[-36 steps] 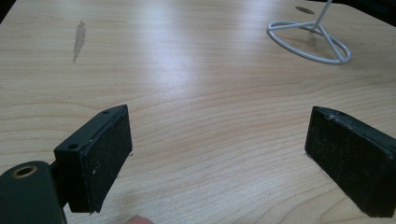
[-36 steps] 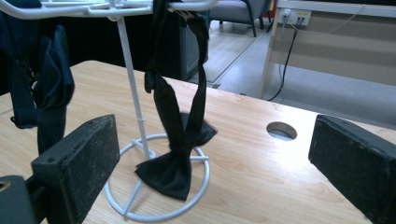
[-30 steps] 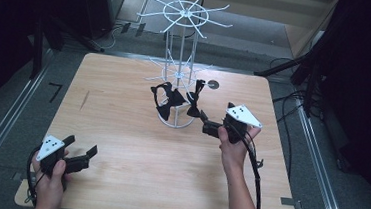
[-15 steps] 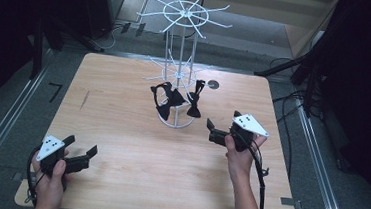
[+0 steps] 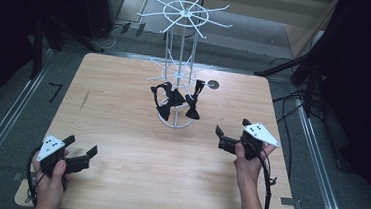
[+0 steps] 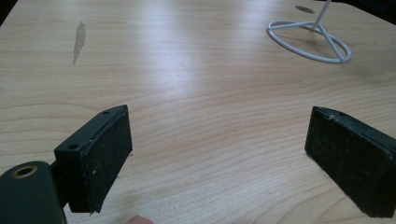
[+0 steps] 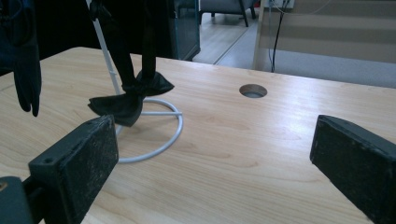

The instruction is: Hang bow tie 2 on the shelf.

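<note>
Both my grippers, L [image 5: 80, 157] & R [image 5: 231, 136], gape empty; mid-frame, a careless reach could topple the rack [image 5: 179, 84] w/ bows [image 5: 192, 106].

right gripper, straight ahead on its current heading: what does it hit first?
Likely the black bow tie hanging low on the white wire stand, or the stand's ring base just under it. The right gripper is open with bare table between its fingers; depth is hard to judge, so it might pass to the side of them.

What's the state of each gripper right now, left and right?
Left gripper: open, jaws wide apart, holding nothing, low over the table.
Right gripper: open, holding nothing, pointing toward the white rack.
</note>
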A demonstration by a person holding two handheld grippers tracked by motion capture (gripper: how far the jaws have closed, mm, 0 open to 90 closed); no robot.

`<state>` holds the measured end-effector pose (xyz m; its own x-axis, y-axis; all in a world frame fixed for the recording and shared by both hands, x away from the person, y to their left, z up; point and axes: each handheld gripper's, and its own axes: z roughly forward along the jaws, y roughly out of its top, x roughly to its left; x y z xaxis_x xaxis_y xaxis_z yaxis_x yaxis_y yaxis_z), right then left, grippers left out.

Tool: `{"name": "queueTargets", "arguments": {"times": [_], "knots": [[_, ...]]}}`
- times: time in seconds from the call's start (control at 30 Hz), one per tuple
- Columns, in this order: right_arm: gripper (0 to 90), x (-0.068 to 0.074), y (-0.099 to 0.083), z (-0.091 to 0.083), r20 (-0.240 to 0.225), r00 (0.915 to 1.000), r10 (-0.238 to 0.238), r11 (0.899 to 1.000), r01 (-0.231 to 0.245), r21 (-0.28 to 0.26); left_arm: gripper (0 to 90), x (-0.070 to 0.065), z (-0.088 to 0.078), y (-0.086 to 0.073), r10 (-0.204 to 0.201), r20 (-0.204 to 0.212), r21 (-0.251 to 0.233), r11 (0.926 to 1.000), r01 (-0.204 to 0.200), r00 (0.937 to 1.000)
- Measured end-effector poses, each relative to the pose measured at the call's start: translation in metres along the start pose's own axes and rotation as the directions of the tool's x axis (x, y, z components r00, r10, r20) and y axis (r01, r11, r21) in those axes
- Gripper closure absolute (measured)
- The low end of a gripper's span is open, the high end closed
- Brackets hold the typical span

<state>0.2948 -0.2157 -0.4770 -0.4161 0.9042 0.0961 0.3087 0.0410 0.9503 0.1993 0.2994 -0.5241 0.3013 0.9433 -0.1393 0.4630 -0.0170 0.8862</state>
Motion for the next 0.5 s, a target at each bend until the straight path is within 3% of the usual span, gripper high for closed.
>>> {"name": "queueTargets", "arguments": {"times": [0.5], "knots": [[1.5,-0.018,-0.019,-0.020,0.023,0.9996,0.014,1.000,-0.014,0.013,8.2,0.000,0.000,0.000,-0.001,0.000,-0.001,1.0000,0.001,1.0000]]}}
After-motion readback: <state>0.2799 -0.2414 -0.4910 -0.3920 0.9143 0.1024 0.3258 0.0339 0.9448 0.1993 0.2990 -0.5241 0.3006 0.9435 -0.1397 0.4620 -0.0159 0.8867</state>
